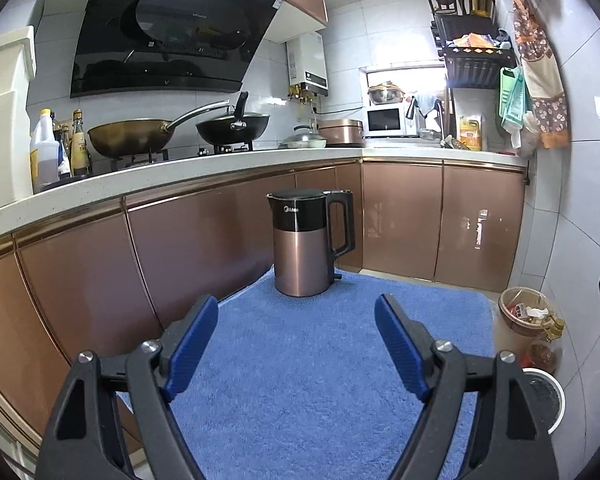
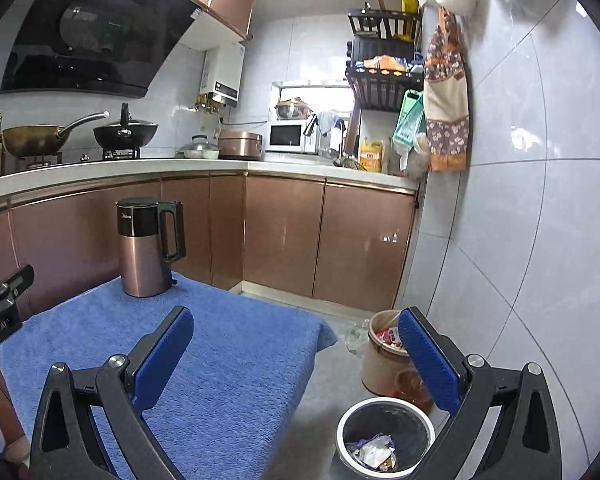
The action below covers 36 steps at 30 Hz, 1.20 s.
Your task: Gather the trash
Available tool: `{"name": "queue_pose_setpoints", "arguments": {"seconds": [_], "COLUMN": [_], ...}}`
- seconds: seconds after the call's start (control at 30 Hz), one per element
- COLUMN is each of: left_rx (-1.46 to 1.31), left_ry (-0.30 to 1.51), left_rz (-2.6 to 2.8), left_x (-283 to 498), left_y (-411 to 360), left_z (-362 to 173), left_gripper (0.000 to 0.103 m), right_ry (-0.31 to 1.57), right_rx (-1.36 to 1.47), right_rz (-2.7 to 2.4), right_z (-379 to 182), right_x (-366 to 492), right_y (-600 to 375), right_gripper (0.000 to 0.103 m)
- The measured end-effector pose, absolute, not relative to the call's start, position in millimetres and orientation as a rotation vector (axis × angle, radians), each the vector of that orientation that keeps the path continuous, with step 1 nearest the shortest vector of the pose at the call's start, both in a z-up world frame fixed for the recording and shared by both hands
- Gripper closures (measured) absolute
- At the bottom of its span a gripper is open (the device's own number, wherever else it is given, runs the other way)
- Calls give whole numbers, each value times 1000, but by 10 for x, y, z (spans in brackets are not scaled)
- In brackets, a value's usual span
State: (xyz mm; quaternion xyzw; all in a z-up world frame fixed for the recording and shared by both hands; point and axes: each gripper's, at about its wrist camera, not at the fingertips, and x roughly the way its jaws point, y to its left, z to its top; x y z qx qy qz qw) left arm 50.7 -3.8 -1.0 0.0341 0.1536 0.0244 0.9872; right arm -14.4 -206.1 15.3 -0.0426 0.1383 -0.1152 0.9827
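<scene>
A small round trash bin [image 2: 384,438] with a white rim stands on the floor right of the table and holds crumpled wrappers [image 2: 374,450]. Its rim also shows in the left wrist view [image 1: 546,394]. My right gripper [image 2: 296,322] is open and empty, above the table's right edge and the bin. My left gripper [image 1: 296,308] is open and empty, above the blue towel [image 1: 312,360] on the table. No loose trash shows on the towel.
A copper and black electric kettle [image 1: 306,244] stands at the towel's far edge, also in the right wrist view [image 2: 146,246]. A beige jar [image 2: 382,354] with packets stands on the floor beyond the bin. Copper cabinets [image 2: 324,232] and a tiled wall [image 2: 520,240] enclose the space.
</scene>
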Motion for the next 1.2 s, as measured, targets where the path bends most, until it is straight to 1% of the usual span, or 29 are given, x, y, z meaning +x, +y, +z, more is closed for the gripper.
{"name": "queue_pose_setpoints", "arguments": {"seconds": [0.5,0.77,1.2], "left_rx": [49,55,49], "left_ry": [287,239,251], "left_rz": [76,118,134], "left_x": [388,328,532], "left_y": [64,111,91], "left_z": [16,106,131], "left_gripper": [23,23,23], "right_ry": [268,279,280], "right_rx": [-76,-53,-50], "right_rz": [-232,-253,-288], "right_z": [179,167,190], "right_x": [-229,-186,-5], "right_y": [-2062,-2148,-2299], "right_gripper": [0,0,0]}}
